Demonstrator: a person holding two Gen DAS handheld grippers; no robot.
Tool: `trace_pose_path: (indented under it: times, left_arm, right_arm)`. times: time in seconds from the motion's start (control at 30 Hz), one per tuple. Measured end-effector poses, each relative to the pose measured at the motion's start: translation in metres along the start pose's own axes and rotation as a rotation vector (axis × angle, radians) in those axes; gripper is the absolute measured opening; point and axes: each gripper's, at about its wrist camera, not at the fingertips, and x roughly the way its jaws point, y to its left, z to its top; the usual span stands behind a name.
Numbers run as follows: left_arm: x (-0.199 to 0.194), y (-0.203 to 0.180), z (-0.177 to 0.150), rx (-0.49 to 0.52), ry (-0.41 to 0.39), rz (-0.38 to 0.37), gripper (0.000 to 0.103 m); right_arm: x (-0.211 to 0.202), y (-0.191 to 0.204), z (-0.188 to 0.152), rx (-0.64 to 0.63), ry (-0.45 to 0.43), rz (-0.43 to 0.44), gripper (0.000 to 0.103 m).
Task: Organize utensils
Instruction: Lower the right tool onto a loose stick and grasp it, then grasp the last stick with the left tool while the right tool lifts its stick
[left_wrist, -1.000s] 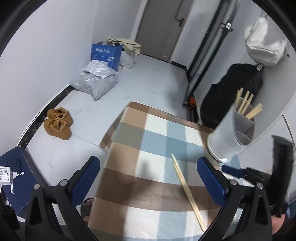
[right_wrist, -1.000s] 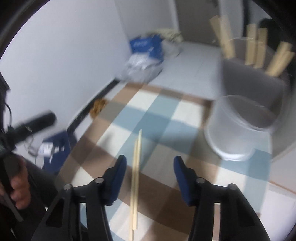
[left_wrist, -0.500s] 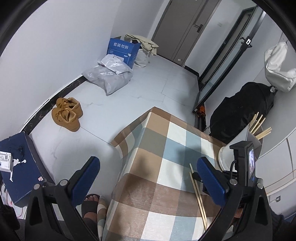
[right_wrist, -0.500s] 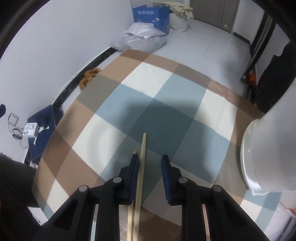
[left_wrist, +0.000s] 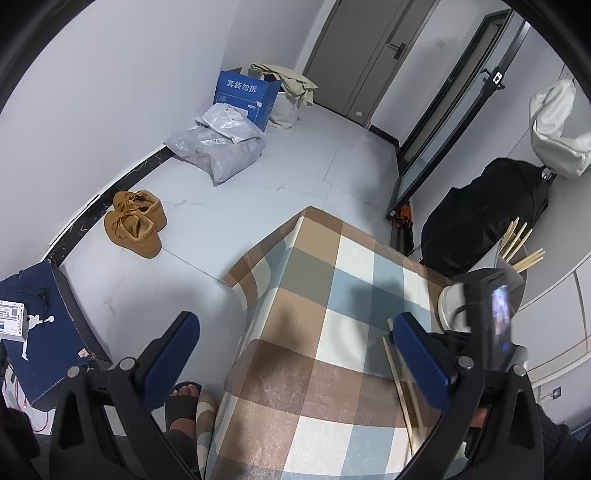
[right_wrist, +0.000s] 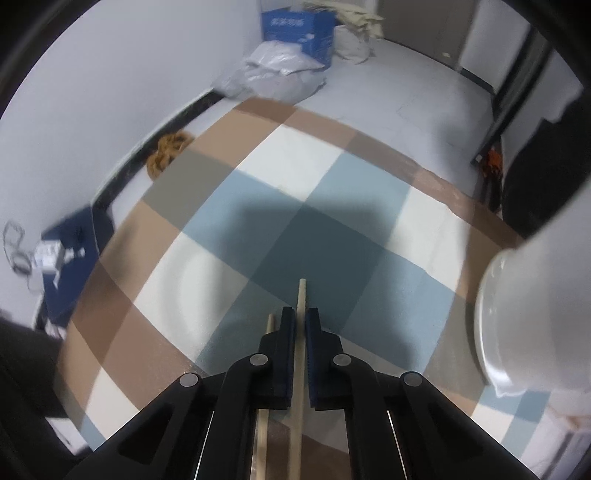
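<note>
While its jaws have just been closing, the right hand-held gripper clamps one wooden chopstick. Light, stiff and slippery, it looks best held mid-shaft. The left hand-held gripper gapes empty.

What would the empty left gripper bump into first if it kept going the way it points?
Probably the checked brown, blue and white tablecloth: the open left gripper tilts down over its near edge, though depth is unclear.

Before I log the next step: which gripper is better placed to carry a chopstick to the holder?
Right. The right gripper is shut on one chopstick, with the white holder close by; the left gripper hangs open and holds nothing.
</note>
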Motion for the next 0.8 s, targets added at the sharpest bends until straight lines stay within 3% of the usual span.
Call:
trace_pose_path:
  times: [0.2,0.47,0.67,0.8]
  left_arm:
    - [0.013,-0.016,-0.01,0.055,0.071,-0.007,0.102]
    - [0.052,-0.068,-0.043,0.184,0.244,0.004,0.099]
    - [0.072,-0.094,-0.056,0.237,0.343,0.034,0.088]
    - [0.079,-0.1,-0.056,0.248,0.356,0.098,0.08]
  right_arm:
    - [-0.057,-0.031,-0.021,0.132,-0.184,0.095,0.005]
    - [-0.128,-0.076,-0.073,0.297,-0.403,0.153,0.005]
    - [-0.152,-0.109,-0.104,0.419,-0.514,0.175,0.005]
    - [-0.161,-0.129,-0.123,0.483,-0.536,0.197,0.005]
